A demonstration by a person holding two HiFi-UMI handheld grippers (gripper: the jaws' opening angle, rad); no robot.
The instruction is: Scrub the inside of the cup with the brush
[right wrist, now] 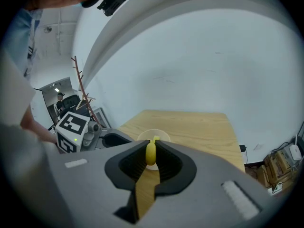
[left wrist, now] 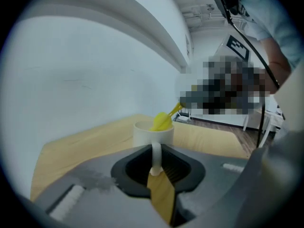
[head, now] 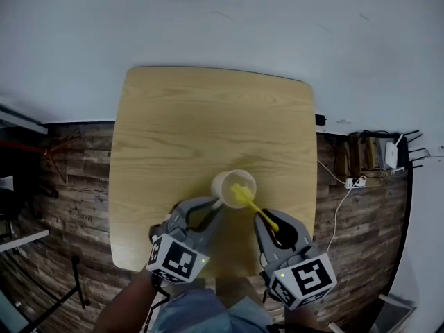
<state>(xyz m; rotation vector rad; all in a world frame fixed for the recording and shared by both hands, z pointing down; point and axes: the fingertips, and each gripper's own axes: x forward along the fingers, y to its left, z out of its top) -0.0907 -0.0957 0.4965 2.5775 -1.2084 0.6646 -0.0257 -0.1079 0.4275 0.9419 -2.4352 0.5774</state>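
Observation:
A white cup (head: pixel 229 183) stands on the wooden table (head: pixel 201 116), near its front edge. A yellow brush (head: pixel 243 195) has its head down inside the cup, and its handle slants back to my right gripper (head: pixel 268 220), which is shut on it. The right gripper view shows the yellow handle (right wrist: pixel 150 153) pinched between the pads, with the cup rim (right wrist: pixel 164 137) just beyond. My left gripper (head: pixel 216 204) is at the cup's near-left side. In the left gripper view its jaws (left wrist: pixel 156 164) are closed on the cup's handle (left wrist: pixel 156 156), with the cup body (left wrist: pixel 145 133) and brush head (left wrist: pixel 162 121) behind.
The table's far half is bare wood. A dark plank floor (head: pixel 76 186) surrounds the table. Cables and a white router (head: pixel 390 151) lie on the floor to the right. A pale wall (head: pixel 222 19) rises behind the table. The left gripper's marker cube (right wrist: pixel 72 132) shows in the right gripper view.

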